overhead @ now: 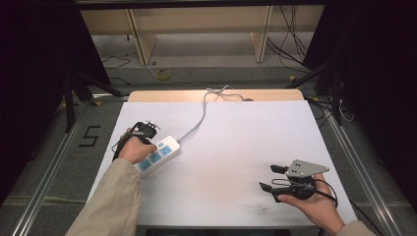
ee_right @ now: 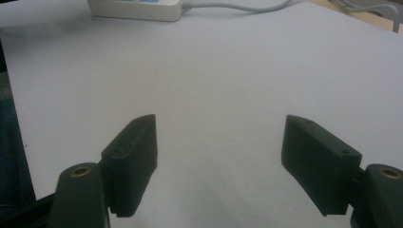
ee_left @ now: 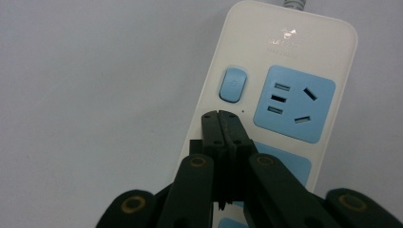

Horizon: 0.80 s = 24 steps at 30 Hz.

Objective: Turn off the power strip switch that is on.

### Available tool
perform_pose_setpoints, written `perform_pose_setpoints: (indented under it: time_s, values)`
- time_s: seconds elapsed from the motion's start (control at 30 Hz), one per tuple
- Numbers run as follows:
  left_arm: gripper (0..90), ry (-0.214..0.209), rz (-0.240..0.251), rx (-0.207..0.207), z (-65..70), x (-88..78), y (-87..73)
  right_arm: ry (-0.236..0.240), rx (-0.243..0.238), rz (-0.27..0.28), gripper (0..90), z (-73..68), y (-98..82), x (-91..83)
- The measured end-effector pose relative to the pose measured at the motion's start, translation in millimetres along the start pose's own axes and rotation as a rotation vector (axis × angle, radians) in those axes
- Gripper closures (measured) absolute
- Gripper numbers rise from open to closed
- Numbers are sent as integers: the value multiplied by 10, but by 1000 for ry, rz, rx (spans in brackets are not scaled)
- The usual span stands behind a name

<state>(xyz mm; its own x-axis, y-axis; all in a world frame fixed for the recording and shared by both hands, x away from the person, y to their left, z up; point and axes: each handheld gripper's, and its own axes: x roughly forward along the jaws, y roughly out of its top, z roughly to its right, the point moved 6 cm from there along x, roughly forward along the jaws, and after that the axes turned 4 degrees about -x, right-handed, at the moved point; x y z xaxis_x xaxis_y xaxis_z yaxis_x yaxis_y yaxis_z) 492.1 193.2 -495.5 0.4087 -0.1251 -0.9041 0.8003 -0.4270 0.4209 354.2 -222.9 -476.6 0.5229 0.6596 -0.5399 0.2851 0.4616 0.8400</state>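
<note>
We hold the left tongs (ee_left: 222,116) pinched together with nothing between them, the tips poised just near of the blue switch (ee_left: 233,84) on the white power strip (overhead: 158,153) at the left of the surface (overhead: 236,147), likely to press it. The right tongs (overhead: 270,177) wait wide apart and empty, near right.

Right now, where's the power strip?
In the high view the power strip lies on the left of the white table, under the shut left gripper, whose tips sit just below its blue switch.
</note>
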Motion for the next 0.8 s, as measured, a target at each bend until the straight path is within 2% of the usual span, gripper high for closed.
perform_pose_setpoints:
  time_s: [0.07, 0.3, 0.57, 0.63, 0.67, 0.8]
  values:
    - [900, -16, -3, -15, -22, -12, -12, 1, 1, 1, 285, 0, 0, -2]
    - [900, -9, -16, -28, -56, -29, -34, 4, 0, -2, 285, -8, 2, 7]
    - [900, 2, -23, -22, -44, -26, -31, 5, -1, -4, 285, -11, -1, 6]
    - [900, 18, -41, -3, -43, -28, -38, 6, -3, -5, 285, -10, -3, 6]
    - [900, 42, -62, 12, -59, -25, -59, 5, -1, -4, 285, -10, -2, 6]
    - [900, 29, -52, -5, -71, -26, -64, 6, -3, -3, 285, -12, -2, 2]
